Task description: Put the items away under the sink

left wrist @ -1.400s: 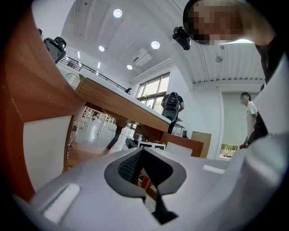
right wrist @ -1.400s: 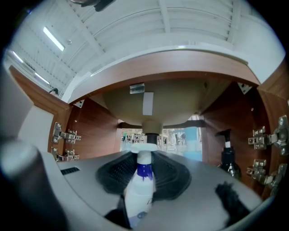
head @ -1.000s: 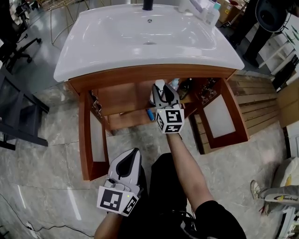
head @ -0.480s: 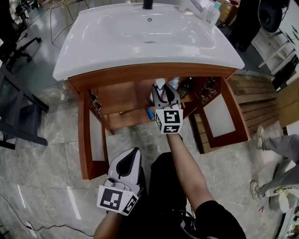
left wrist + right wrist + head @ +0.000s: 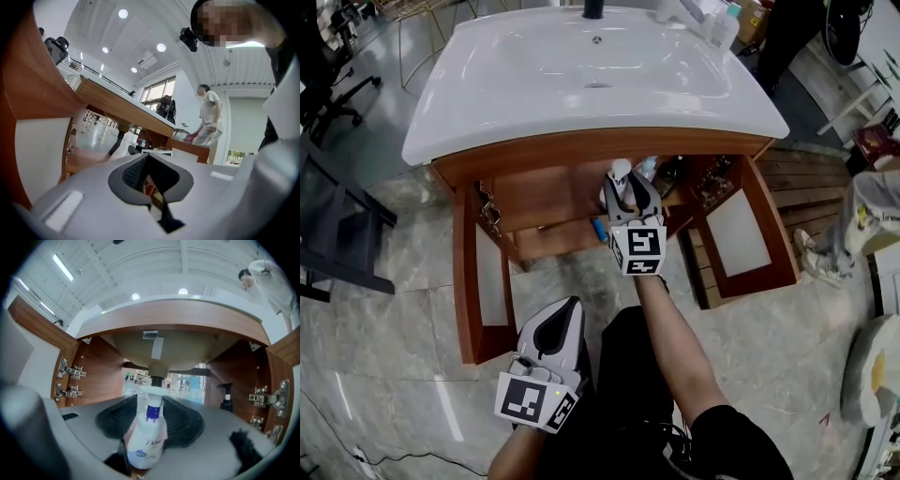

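Observation:
My right gripper [image 5: 629,193] is shut on a white Dove pump bottle [image 5: 146,440] with a blue collar. It holds the bottle upright at the open front of the wooden cabinet [image 5: 546,199] under the white sink [image 5: 591,75]. In the right gripper view the bottle stands between the dark pads [image 5: 118,419], below the drain pipe [image 5: 157,369]. The bottle's white pump head [image 5: 620,171] shows just under the cabinet's top rail. My left gripper [image 5: 560,323] hangs low by the person's lap, away from the cabinet, jaws shut with nothing in them.
Both cabinet doors stand open, the left door [image 5: 478,281] and the right door [image 5: 739,232]. A black pump bottle [image 5: 226,400] stands inside at the right. A small blue item [image 5: 600,230] lies on the cabinet floor. Bottles [image 5: 724,26] stand on the sink's back right corner. A bystander [image 5: 867,220] is at the right.
The right gripper and its bottle have hardly shifted at the cabinet opening. The left gripper has stayed put. The bystander at the right has moved across the floor.

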Demonstrator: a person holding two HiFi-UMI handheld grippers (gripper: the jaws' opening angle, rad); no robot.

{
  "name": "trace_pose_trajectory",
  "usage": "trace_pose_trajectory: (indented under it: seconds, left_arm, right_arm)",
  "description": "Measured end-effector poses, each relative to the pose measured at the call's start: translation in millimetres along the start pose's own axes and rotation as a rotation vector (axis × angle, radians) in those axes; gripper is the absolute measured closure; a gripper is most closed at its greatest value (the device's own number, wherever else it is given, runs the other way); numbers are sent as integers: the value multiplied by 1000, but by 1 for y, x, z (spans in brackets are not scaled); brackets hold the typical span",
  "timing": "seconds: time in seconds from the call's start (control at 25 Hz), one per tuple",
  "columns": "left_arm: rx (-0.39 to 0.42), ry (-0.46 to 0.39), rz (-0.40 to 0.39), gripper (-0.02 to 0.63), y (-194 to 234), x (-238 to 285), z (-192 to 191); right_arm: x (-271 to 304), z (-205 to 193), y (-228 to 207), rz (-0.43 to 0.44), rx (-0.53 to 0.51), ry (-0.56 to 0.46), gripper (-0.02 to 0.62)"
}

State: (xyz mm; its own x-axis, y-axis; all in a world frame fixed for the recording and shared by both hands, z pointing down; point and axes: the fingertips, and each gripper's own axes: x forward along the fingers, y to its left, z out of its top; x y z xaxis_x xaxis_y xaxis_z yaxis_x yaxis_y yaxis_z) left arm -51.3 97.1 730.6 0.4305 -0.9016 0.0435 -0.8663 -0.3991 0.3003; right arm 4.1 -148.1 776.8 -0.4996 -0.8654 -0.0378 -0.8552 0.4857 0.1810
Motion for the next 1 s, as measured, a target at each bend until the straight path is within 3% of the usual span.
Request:
trace_pose_trajectory:
  seconds: [0.32,0.8,1.0]
  left_arm:
    - [-6,11,-4,601,0,6,-2]
    - [-19,17,-16,601,1,21,-4]
    - [-45,50,-16,601,2,31,-5]
  right_arm:
    - [0,1,2,-11,-61,40,405]
    - [-26,12,-9,-27,47,-32,405]
    - [-44,11,-17,-39,123,-15,520]
